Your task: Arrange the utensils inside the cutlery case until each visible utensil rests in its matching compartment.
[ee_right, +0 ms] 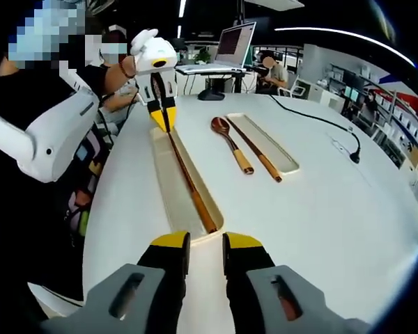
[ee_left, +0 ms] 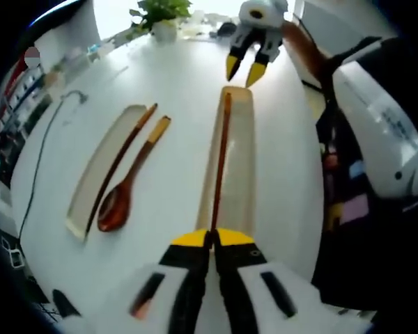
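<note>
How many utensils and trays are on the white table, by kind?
Chopsticks: 2, one in the near tray with the left tool shut on its end, one across the far tray.
Spoons: 1
Trays: 2
Total: 5

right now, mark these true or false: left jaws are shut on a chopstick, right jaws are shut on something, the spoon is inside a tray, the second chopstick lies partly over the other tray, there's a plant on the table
1. The left gripper is shut on a chopstick. True; that chopstick lies in the long tray.
2. The right gripper is shut on something. False: its jaws stand open, holding nothing.
3. The spoon is inside a tray. False: it lies on the table between the two trays.
4. The second chopstick lies partly over the other tray. True.
5. A potted plant stands on the table. True, at its far end.
</note>
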A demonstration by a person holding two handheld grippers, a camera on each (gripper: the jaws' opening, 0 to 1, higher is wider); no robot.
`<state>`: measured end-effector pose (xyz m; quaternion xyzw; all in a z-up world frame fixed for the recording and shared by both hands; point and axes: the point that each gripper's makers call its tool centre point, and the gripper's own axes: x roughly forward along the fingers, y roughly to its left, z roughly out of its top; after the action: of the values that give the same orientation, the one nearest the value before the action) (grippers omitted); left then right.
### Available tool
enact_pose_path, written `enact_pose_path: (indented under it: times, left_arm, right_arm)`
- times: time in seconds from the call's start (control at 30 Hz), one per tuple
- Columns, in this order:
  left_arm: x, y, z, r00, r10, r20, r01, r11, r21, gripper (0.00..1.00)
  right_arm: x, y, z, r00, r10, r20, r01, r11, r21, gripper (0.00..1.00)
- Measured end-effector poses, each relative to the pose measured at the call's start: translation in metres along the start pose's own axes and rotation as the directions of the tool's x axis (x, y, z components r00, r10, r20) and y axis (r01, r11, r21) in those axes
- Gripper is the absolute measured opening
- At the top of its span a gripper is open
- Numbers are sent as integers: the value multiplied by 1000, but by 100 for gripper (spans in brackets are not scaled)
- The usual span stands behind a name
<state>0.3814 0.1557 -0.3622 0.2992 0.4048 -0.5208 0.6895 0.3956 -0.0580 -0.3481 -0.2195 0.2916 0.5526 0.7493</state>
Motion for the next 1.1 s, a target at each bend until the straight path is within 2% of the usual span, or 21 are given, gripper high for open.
enact_pose_path:
  times: [0.3, 0.6, 0.67, 0.77, 0.97, 1.1]
  left_arm:
    - [1, -2, 2, 1000, 20, 7, -20, 999, 40, 4]
    - [-7, -3, 7, 999, 36, 37, -38, 997, 67, 6]
    - [-9, 1, 11, 997, 48, 63, -53, 996, 75, 9]
    - [-9, 9, 16, 992, 54, 111, -60, 997, 55, 21]
    - [-14, 41, 23, 974, 127, 186, -129, 992, -3, 24]
    - [-15, 63, 22, 963, 169, 209, -161, 985, -57, 24]
  right_arm:
    - [-1, 5, -1, 1000, 7, 6, -7, 1000, 10, 19]
    - [-4, 6, -1, 1000, -2, 8, 2, 1000, 9, 19]
    - [-5, 5, 4, 999, -8, 31, 7, 1000, 24, 19]
    - [-7, -3, 13, 997, -33, 69, 30, 999, 44, 19]
    - [-6, -25, 29, 989, -93, 114, 85, 994, 74, 19]
    - [3, -32, 38, 988, -91, 127, 81, 993, 81, 19]
